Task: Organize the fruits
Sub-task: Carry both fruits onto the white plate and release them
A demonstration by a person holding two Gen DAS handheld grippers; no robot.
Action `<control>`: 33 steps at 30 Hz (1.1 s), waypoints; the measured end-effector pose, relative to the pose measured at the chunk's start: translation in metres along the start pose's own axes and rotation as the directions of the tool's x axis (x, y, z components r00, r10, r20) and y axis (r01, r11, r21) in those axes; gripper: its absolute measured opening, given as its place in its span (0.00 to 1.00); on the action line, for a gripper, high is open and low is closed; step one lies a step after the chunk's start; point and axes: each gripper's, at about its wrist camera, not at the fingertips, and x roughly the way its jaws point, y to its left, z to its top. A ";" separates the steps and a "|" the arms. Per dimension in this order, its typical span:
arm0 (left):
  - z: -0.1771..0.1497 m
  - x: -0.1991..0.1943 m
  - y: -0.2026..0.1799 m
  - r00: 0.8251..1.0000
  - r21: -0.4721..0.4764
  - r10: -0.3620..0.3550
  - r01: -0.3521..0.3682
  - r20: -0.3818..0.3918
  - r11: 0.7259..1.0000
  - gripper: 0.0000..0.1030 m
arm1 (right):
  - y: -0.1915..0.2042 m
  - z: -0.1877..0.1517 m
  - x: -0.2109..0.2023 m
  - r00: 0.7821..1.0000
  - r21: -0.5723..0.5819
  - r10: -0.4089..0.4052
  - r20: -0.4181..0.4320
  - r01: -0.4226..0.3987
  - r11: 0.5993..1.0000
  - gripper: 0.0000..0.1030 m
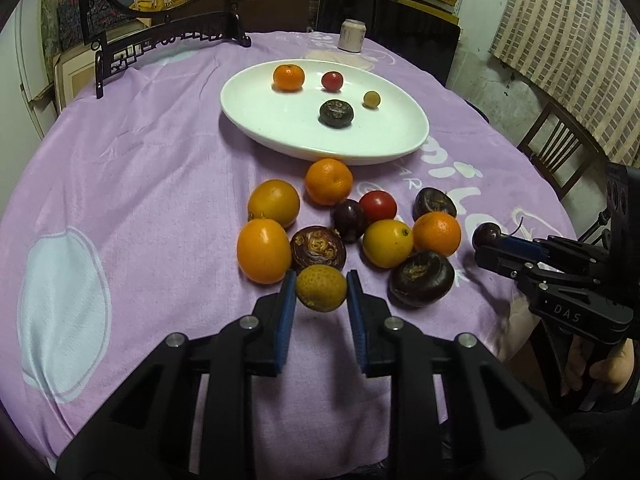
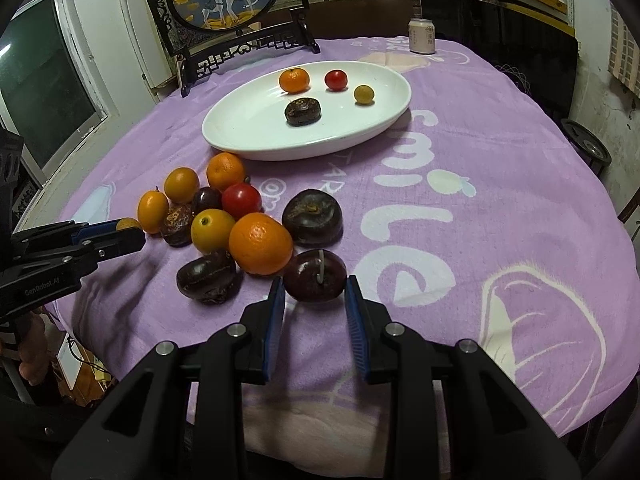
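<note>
Left claw (image 1: 321,294) is clamped on a small speckled yellow fruit (image 1: 321,288), held at the near edge of the loose pile (image 1: 344,224), just in front of a dark brown fruit (image 1: 318,247). The pile sits mid-bench on the purple cloth (image 1: 140,160): oranges, yellow citrus, a red tomato-like fruit, several dark ones, most touching each other. Beyond the pile, the white plate (image 1: 256,128) carries four pieces well apart: a small orange (image 1: 288,77), a red one (image 1: 332,81), a pale yellow one (image 1: 371,99), a dark one (image 1: 336,113). Right claw (image 2: 315,294) is closed on a dark purple fruit with a stem (image 2: 315,276), at the right near side of the pile, beside a large orange (image 2: 260,243). Whether either fruit is off the cloth I cannot tell. Progress, judging by layout: early; four on the plate, two gripped, roughly ten loose ones left. The plate looks like the destination, plenty of bare room on it. A can (image 2: 421,35) at the far edge looks irrelevant to the task.
</note>
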 end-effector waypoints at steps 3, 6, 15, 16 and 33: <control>0.007 0.002 0.005 1.000 -0.002 -0.007 0.007 -0.005 1.000 0.25 | 0.002 0.008 0.000 1.000 -0.006 0.015 0.003 -0.015 1.000 0.30; 0.028 0.002 0.006 1.000 0.013 -0.002 0.001 0.021 1.000 0.25 | 0.008 0.027 0.001 0.999 -0.036 0.031 0.023 -0.030 0.999 0.30; 0.166 0.061 0.032 0.999 -0.045 0.043 -0.042 0.022 0.998 0.25 | 0.016 0.146 0.051 0.998 -0.088 0.006 0.062 -0.001 0.996 0.30; 0.181 0.074 0.036 0.998 -0.057 0.059 -0.058 0.015 0.997 0.25 | 0.015 0.160 0.061 0.998 -0.087 -0.009 0.063 0.014 0.996 0.30; 0.201 0.120 0.050 0.999 -0.126 0.027 -0.029 -0.017 0.992 0.44 | -0.005 0.197 0.120 0.998 -0.035 -0.062 0.012 0.063 0.997 0.51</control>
